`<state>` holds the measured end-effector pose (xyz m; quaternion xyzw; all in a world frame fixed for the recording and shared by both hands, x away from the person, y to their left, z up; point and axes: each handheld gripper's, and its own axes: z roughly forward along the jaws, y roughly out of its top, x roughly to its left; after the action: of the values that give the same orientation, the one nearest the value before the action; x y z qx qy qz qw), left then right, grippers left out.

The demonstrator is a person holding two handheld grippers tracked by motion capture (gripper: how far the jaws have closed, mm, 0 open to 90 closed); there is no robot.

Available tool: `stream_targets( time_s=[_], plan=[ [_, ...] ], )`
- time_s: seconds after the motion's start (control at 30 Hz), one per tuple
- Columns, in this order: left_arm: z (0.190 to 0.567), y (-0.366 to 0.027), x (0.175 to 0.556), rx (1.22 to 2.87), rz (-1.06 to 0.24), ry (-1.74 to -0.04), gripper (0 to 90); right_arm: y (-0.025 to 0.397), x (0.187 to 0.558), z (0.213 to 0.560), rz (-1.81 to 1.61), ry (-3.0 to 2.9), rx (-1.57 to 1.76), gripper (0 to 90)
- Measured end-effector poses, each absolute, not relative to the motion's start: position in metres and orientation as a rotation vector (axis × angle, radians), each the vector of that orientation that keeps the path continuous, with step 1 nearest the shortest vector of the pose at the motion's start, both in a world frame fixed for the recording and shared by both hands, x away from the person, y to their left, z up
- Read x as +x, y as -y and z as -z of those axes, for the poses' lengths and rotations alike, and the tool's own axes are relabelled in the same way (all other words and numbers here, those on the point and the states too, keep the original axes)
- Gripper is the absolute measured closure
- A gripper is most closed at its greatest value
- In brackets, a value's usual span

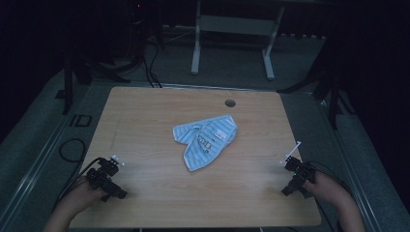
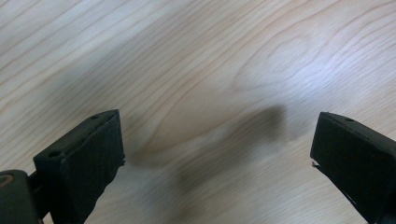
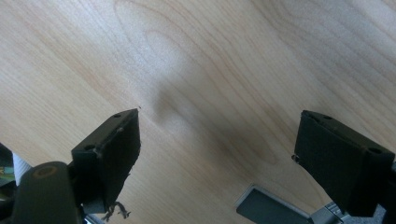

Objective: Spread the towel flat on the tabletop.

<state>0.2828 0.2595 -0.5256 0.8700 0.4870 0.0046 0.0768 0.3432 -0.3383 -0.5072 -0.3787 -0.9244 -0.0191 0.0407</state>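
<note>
1. A small light-blue striped garment (image 1: 205, 139) lies crumpled near the middle of the wooden table (image 1: 145, 111), a little toward the far right of centre; it has a pale collar-like edge on its left and dark print on the front.
2. The garment rests flat on the table, touched by neither gripper and well apart from both.
3. The left gripper (image 1: 110, 169) sits at the near left corner of the table, held by the person's left hand (image 1: 83, 193), and points toward the far side.
4. In the left gripper view its two black jaws stand spread wide, with bare wood grain and a soft shadow between them; the left gripper (image 2: 217, 140) grips nothing.
5. The right gripper (image 1: 294, 166) sits at the near right edge of the table, held by the person's right hand (image 1: 326, 186), with a thin white piece sticking up from its tip.
6. In the right gripper view its jaws are likewise wide apart over bare wood, and the right gripper (image 3: 217, 135) is empty.
7. A round cable hole (image 1: 230, 103) lies in the table near its far edge, beyond the garment.
8. A white frame with two legs (image 1: 232, 38) stands on the floor behind the table.
</note>
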Motion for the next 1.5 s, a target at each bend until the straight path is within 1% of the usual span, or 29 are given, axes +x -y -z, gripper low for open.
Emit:
stream_targets(
  time_s=[0.13,0.4,0.63,0.7,0.87,0.97,1.2,1.23,1.27,1.37,1.5],
  plan=[
    [0.527,-0.244,0.290,2.653,-0.004,-1.413,2.6,0.335,0.346,0.509,0.052,2.826,-1.144,13.9],
    [0.528,-0.221,0.307,2.669,0.023,-1.360,2.6,0.325,0.351,0.510,0.078,2.822,-1.083,13.5],
    [0.531,-0.198,0.320,2.717,0.047,-1.306,2.7,0.316,0.358,0.514,0.018,2.845,-1.025,14.6],
    [0.530,-0.191,0.323,2.718,0.045,-1.290,2.7,0.313,0.359,0.514,-0.001,2.856,-1.024,17.2],
    [0.523,-0.171,0.331,2.726,0.029,-1.223,2.7,0.305,0.364,0.512,0.012,2.876,-1.006,16.5],
    [0.521,-0.159,0.337,2.731,0.042,-1.181,2.7,0.298,0.367,0.511,0.007,2.896,-0.981,16.5],
    [0.512,-0.125,0.347,2.766,0.000,-1.078,2.7,0.285,0.379,0.509,0.038,2.917,-0.936,16.5],
    [0.510,-0.120,0.348,2.776,-0.014,-1.061,3.4,0.283,0.381,0.508,0.043,2.923,-0.931,16.9],
    [0.509,-0.115,0.349,2.781,-0.024,-1.048,6.3,0.281,0.383,0.507,0.051,2.926,-0.931,17.1],
    [0.506,-0.101,0.353,2.800,-0.050,-1.005,6.3,0.275,0.390,0.506,0.059,2.932,-0.928,19.8],
    [0.500,-0.085,0.357,2.794,-0.089,-0.962,7.3,0.264,0.397,0.506,0.037,2.942,-0.903,19.8]
  ],
)
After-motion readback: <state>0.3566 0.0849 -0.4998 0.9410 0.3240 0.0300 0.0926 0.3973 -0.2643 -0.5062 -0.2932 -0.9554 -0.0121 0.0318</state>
